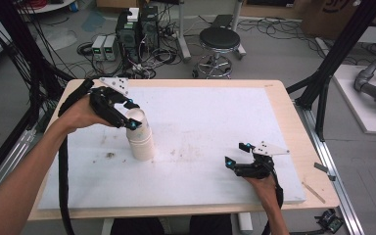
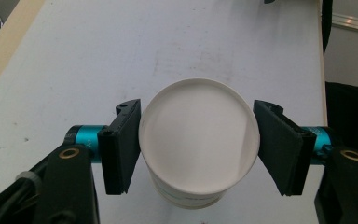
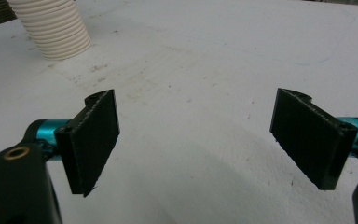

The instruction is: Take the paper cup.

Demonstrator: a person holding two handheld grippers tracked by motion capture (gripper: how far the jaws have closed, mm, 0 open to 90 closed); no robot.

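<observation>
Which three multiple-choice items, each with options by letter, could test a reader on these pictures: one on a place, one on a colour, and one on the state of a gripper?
1. Where does the stack of paper cups stand on the white board?
A. On its left part
B. At its right edge
C. At its far right corner

2. What colour are the cups?
A. Red
B. White
C. Black

3. How does the right gripper stand?
A. Shut on a cup
B. Open, with nothing between its jaws
C. Shut on a cable

Answers:
1. A, the high view shows the stack left of the middle, at the left gripper.
2. B, both the rim and the ribbed walls are white.
3. B, the right gripper view shows bare board between the wide jaws.
</observation>
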